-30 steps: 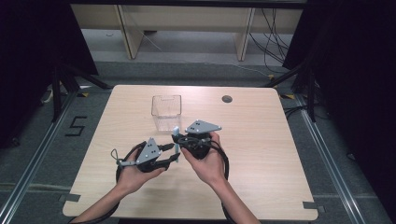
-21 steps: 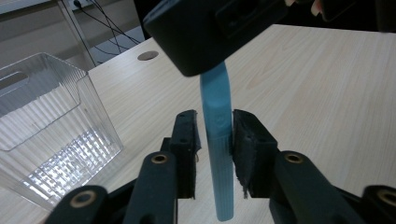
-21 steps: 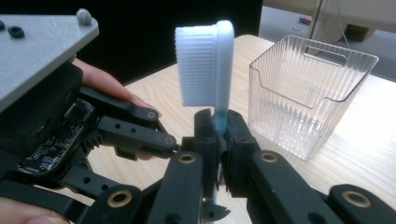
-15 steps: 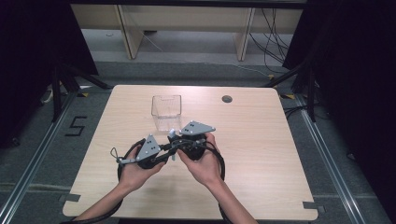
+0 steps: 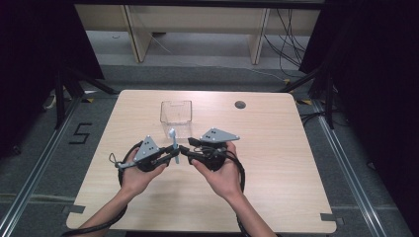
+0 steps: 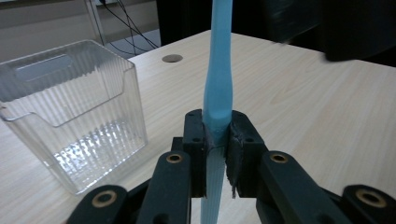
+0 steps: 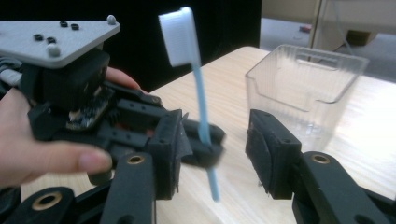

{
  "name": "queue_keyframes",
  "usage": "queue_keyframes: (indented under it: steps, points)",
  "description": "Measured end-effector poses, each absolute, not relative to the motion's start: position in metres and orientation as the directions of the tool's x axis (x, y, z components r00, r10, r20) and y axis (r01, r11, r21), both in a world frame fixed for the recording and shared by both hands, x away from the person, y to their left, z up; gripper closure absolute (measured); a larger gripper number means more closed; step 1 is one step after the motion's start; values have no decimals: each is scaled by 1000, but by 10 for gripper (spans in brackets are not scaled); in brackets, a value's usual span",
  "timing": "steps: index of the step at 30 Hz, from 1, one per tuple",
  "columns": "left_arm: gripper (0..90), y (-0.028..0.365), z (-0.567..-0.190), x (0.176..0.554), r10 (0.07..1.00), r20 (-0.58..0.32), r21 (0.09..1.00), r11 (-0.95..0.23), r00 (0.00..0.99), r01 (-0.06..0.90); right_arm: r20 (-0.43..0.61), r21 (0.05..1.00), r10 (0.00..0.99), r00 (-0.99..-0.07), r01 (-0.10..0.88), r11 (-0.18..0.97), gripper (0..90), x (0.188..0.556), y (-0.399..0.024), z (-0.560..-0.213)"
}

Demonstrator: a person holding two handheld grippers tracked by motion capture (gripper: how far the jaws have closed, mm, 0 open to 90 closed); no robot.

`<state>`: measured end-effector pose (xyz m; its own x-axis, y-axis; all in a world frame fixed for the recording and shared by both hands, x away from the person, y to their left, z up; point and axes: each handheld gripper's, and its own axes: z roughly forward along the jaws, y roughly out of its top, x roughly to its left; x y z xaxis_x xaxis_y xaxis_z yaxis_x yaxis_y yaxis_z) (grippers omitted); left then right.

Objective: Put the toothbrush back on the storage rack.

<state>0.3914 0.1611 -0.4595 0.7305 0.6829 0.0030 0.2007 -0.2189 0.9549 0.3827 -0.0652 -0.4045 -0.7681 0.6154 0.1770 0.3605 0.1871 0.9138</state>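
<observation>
Now handed over: L gripper (image 5: 174,157) clenched on blue toothbrush (image 6: 218,84), upright near tabletop (image 5: 276,163) centre; R gripper (image 7: 219,144) jaws just opened, released, straddling handle. Left to do, prob.: drop into clear box (image 5: 176,117) toward far edge.

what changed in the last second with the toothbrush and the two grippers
The toothbrush changed grippers: the left gripper has closed on its handle, and the right gripper has just been opening, its pads off the handle between them. Hands barely moved; the clear box stayed put.
</observation>
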Motion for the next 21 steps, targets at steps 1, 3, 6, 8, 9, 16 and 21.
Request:
queue_keyframes:
  steps: [1, 3, 6, 8, 9, 16, 21]
  points:
    - [783, 164, -457, 394, 690, 2, 957, -212, 724, 199, 140, 919, 631, -763, 338, 205, 555, 383, -78, -402]
    - [783, 167, -454, 397, 695, 1, 960, -202, 719, 194, 130, 921, 643, -755, 332, 203, 548, 384, -91, -402]
    - [783, 170, -450, 400, 699, -1, 963, -193, 715, 190, 129, 917, 668, -732, 345, 202, 547, 384, -103, -404]
    - [783, 172, -447, 403, 702, -5, 965, -184, 712, 188, 133, 914, 689, -712, 358, 193, 547, 384, -118, -408]
    - [783, 174, -443, 406, 707, 0, 966, -181, 707, 182, 126, 914, 709, -694, 359, 189, 547, 382, -132, -412]
    - [783, 181, -432, 415, 723, -4, 974, -155, 691, 167, 140, 900, 778, -613, 407, 158, 547, 371, -167, -431]
    - [783, 184, -423, 420, 727, -2, 981, -131, 687, 142, 95, 908, 823, -561, 387, 159, 535, 364, -194, -452]
